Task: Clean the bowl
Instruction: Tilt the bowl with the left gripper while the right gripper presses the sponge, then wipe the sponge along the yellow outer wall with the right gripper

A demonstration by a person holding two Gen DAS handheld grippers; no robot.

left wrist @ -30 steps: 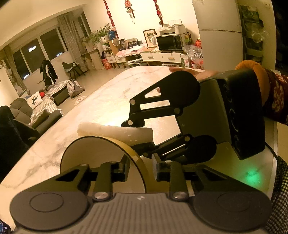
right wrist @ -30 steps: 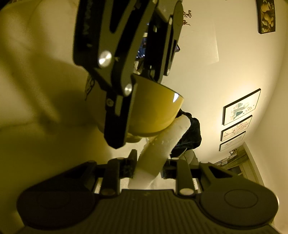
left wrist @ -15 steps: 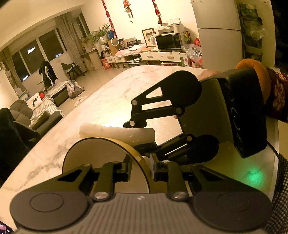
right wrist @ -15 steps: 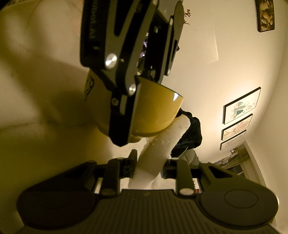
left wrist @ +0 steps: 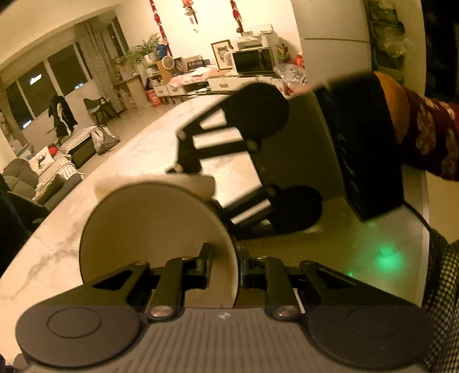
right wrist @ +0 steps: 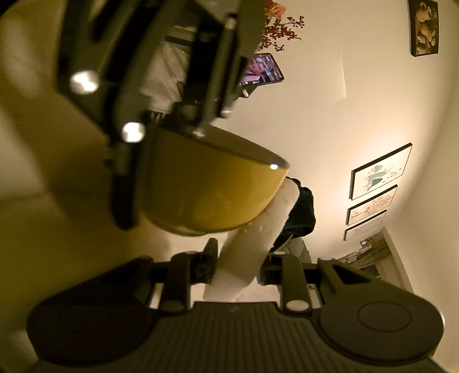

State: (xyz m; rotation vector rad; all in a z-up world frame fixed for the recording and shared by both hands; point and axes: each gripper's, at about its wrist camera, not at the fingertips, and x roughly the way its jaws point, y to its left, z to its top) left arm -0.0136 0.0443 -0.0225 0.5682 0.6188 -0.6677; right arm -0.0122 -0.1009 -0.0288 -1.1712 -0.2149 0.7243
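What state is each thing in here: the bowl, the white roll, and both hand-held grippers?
Bowl: yellow outside, pale inside, tipped on its side, rim clamped, off the table.
White roll: held at one end, its side lying against the bowl's outside.
Left hand-held gripper: shut on the bowl's rim, jaws just closing further.
Right hand-held gripper: shut on the white roll.

A lived-in home, an open living room at night. A grey sofa (left wrist: 20,178) with cushions sits by dark windows (left wrist: 43,86), potted plants (left wrist: 143,51) and a microwave (left wrist: 252,61) stand on low white drawers, red decorations (left wrist: 159,20) hang above, and framed pictures (right wrist: 380,170) line a wall.
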